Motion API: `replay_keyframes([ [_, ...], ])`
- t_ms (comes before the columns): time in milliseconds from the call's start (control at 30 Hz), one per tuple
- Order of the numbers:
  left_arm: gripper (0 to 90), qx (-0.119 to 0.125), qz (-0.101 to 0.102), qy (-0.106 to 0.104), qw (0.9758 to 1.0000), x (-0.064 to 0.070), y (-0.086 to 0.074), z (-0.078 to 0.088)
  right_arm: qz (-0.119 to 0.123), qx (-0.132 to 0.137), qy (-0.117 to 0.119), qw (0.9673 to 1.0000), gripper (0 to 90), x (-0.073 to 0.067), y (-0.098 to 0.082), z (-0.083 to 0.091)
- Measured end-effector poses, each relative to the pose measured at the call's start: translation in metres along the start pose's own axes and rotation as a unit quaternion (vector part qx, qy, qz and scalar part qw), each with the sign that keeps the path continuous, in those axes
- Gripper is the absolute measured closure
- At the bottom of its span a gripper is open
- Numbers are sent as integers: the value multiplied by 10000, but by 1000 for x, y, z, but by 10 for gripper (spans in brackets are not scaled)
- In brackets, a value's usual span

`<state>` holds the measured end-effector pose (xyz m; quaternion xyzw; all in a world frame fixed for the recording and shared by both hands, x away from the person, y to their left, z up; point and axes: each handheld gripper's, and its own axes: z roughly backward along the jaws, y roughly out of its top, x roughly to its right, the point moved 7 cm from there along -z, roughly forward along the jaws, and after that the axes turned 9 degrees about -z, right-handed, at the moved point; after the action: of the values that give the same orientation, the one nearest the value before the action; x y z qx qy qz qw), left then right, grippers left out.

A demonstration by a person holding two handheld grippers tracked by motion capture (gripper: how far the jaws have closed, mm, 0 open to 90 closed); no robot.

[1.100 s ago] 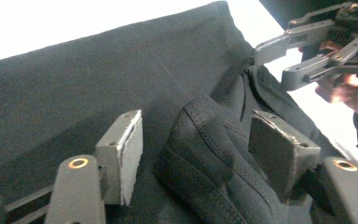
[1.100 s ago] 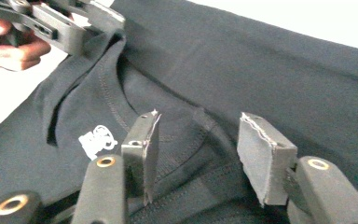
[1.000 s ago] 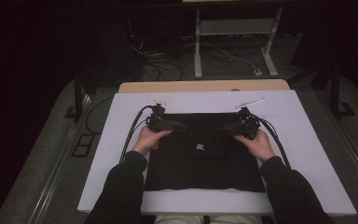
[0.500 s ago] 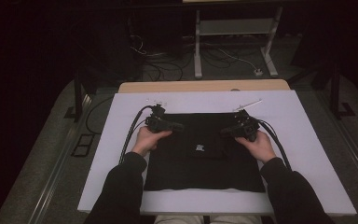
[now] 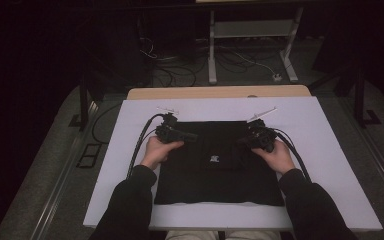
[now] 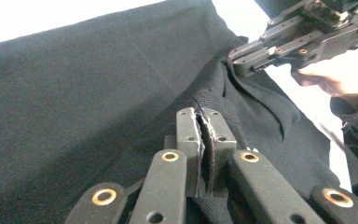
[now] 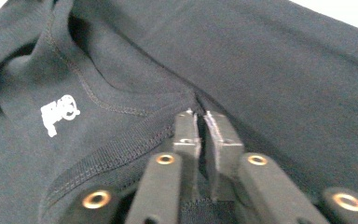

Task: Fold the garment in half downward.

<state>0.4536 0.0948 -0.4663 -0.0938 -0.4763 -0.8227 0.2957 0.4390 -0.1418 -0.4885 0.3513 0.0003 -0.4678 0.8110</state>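
forearms reach in over the near hem of a black t-shirt lying flat on the white bench. left gripper and right gripper have just been closing; both jaws now pinch the far neckline fabric, one each side, probably to lift or fold it evenly.

White board bare beside black garment; darkness beyond, seemingly.

A white worktop fills the middle of the frame, with a strip of pale wood along its far edge. Above it, upper centre, stands a grey metal frame among loose cables on the dark floor.
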Motion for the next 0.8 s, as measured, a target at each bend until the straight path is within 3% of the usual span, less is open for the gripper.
replay_keyframes([
  [233, 848, 108, -28, 31, 9999, 4, -4, 10, -41, 47, 105, 9999, 884, -3, -1, 5],
  [433, 848, 195, -40, 84, 9998, 7, -7, 18, -263, 165, 290, 9991, 883, -4, -7, 16],
  [800, 849, 294, -1, 189, 9994, 13, -15, 27, -741, 475, 764, 9932, 885, -1, -12, 40],
])
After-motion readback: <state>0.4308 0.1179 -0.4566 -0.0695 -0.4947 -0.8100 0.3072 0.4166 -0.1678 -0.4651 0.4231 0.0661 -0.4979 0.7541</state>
